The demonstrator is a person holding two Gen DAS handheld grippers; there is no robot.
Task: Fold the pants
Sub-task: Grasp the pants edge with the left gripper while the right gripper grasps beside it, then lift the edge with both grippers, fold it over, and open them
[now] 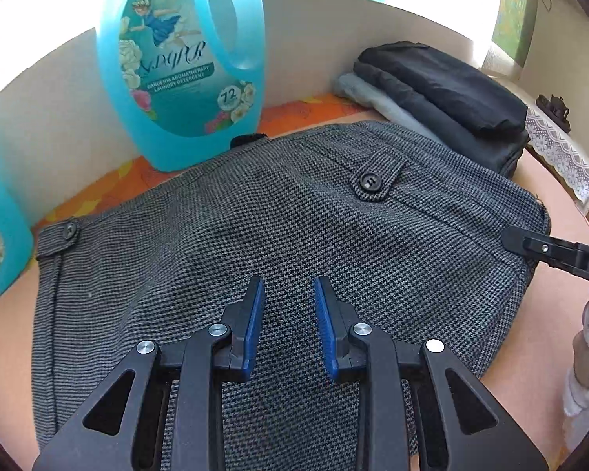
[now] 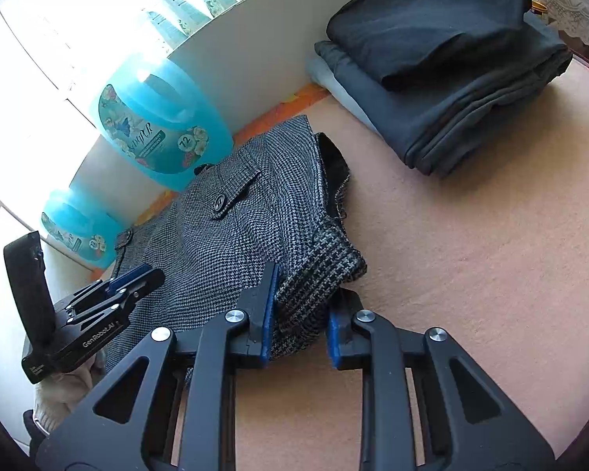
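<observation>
The pants [image 1: 286, 235] lie on the table [image 2: 471, 255], already folded into a block. The woven cloth looks thick, soft and limp, not slippery; best held at a folded corner. Grey houndstooth, buttoned tabs. Right gripper [image 2: 300, 316] has its jaws part open around a corner fold, whether pinching I cannot tell. Left gripper [image 1: 287, 316] hovers above, jaws apart, empty.

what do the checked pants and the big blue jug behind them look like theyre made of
Checked pants: woven cloth, probably a wool-like blend, matte; the fine grey-black houndstooth weave shows clearly.
Blue jug: translucent plastic with a glossy printed label; light glows through its handle and walls.
</observation>
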